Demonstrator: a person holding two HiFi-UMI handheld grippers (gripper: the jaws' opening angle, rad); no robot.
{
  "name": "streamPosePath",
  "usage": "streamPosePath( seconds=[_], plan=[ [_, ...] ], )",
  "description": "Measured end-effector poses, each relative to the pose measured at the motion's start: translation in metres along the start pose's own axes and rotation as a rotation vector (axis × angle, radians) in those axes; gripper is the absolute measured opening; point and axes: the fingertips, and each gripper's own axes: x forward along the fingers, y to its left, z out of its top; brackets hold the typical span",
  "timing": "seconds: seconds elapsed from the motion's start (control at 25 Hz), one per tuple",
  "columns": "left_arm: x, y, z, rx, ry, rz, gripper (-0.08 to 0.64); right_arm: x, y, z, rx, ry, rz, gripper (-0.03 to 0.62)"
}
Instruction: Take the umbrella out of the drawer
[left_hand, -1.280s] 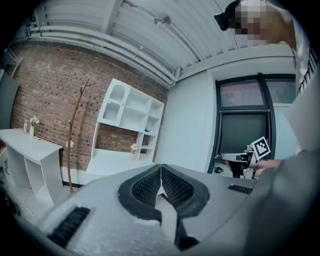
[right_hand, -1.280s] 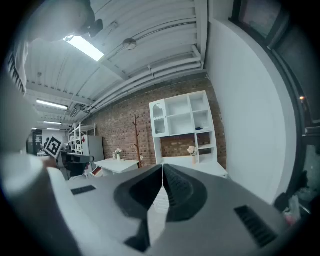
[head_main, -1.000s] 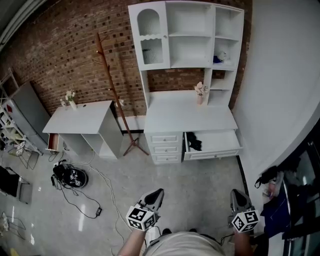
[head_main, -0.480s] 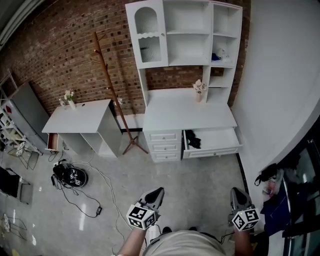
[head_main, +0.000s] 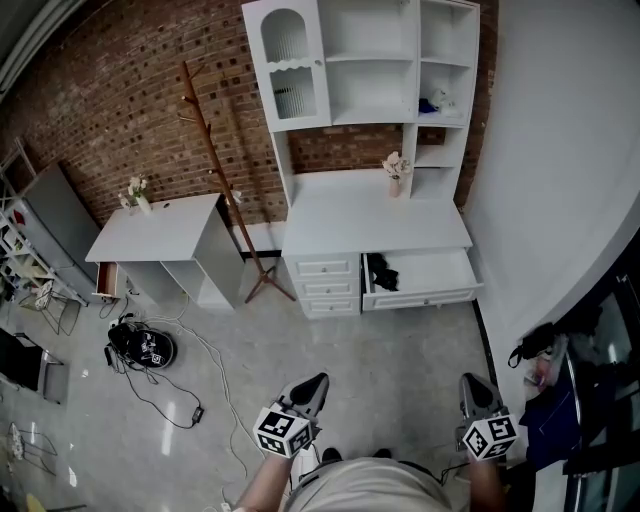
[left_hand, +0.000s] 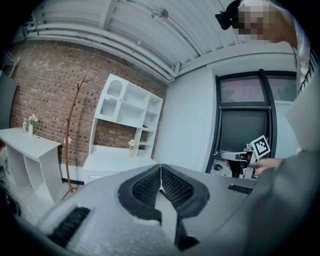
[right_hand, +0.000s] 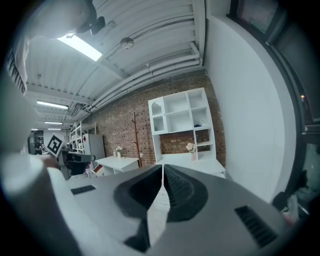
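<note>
Umbrella (head_main: 383, 272): small dark lumpy bundle, lying at the left end of the pulled-out white drawer (head_main: 425, 297) under the worktop (head_main: 340, 215). Left gripper (head_main: 314, 384) and right gripper (head_main: 471, 384) well apart from it; both jaws pressed together, empty.

The back wall (head_main: 120, 110) is patterned in red-brown brick with pale joints, and the side wall (head_main: 560, 150) is painted plain white. The desk (head_main: 370, 215), its open drawer (head_main: 425, 297) and the side table (head_main: 160, 230) are finished in white. The umbrella (head_main: 382, 272) is seen as black. The coat stand (head_main: 215, 160) is stained reddish brown. The floor (head_main: 400, 370) is mottled pale grey. The left gripper (head_main: 316, 382) and right gripper (head_main: 470, 385) are moulded in grey with black ribbed pads (left_hand: 147, 187), and each marker cube (head_main: 283, 432) is printed with black-and-white squares.
</note>
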Motion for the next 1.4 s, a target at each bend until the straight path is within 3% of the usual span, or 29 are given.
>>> streamPosePath(
  seconds=[0.76,1.4],
  plan=[
    [0.039,-0.050,-0.005,0.017,0.004,0.073,0.025,-0.003,-0.056,-0.004,-0.024,0.008,0.106,0.031],
    [0.067,-0.056,-0.010,0.005,0.017,0.098,0.025,0.021,-0.079,-0.010,-0.017,0.037,0.140,0.031]
  ],
)
